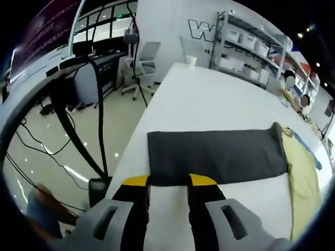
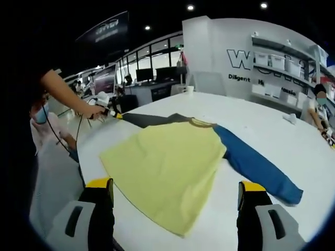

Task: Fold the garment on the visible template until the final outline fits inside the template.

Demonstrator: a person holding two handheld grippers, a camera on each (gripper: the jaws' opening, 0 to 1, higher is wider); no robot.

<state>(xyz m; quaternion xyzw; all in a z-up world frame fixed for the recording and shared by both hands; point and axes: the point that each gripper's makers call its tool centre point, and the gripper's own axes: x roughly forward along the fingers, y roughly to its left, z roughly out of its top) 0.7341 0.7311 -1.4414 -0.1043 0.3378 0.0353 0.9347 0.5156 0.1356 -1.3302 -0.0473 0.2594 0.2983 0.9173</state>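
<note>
Shirt spread flat on the white table, right gripper wide open above the near edge.

The shirt [image 2: 170, 172] has a yellow body, a blue sleeve [image 2: 259, 170] reaching off to the right and a dark grey sleeve [image 2: 149, 119] at the far left. The right gripper [image 2: 175, 193] has its yellow-tipped jaws far apart, one on each side of the hem. At the table's [image 2: 272, 130] far left edge the left gripper [image 2: 110, 113], held in a hand [image 2: 94, 110], touches the grey sleeve's end. A person [image 2: 318, 107] stands far right by shelves.

One garment [image 2: 167, 172] with a yellow body, one blue sleeve [image 2: 256, 167] and one dark grey sleeve [image 1: 214, 154]; one white tabletop [image 2: 261, 125].
</note>
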